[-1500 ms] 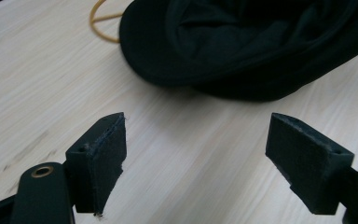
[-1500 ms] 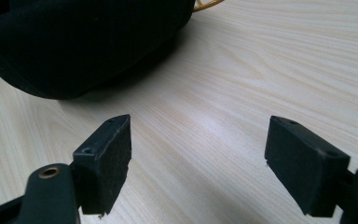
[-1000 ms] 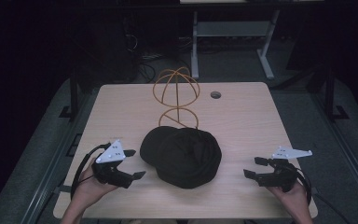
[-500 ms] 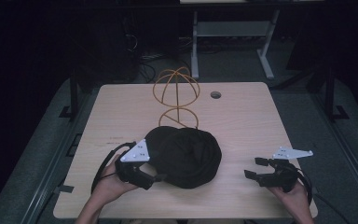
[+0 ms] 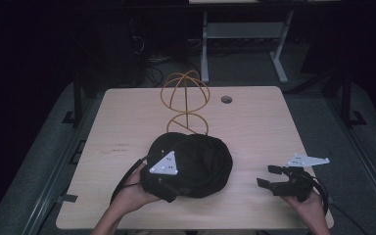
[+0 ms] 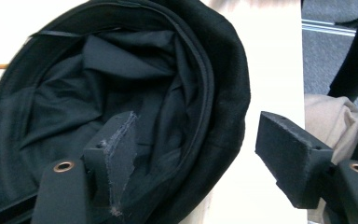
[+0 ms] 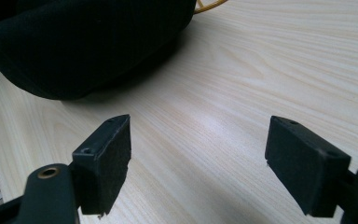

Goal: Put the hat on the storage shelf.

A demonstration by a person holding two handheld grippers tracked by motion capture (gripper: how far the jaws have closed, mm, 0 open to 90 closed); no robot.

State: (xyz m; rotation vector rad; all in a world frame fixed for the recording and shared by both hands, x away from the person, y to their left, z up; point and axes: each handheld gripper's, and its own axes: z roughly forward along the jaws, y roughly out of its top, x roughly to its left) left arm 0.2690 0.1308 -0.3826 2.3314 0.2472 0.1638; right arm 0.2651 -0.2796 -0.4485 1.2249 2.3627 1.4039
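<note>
We see the hat [image 5: 198,159] lying on the bench [image 5: 127,117], near the front edge and about midway across. Just behind it stands the wire stand [image 5: 186,100], its base touching the hat's far side. The left gripper [image 5: 164,178] sits at the hat's front left rim, one of its jaws inside the hat and one outside. The right gripper [image 5: 279,181] lies well apart, to the right of the hat.

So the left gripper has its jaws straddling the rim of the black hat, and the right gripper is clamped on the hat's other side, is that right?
Not quite. The left gripper does straddle the rim of the black hat, one jaw inside and one outside, its jaws just closing. But the right gripper is not on the hat: the right gripper view shows its jaws open over the bare table, apart from the hat.
</note>
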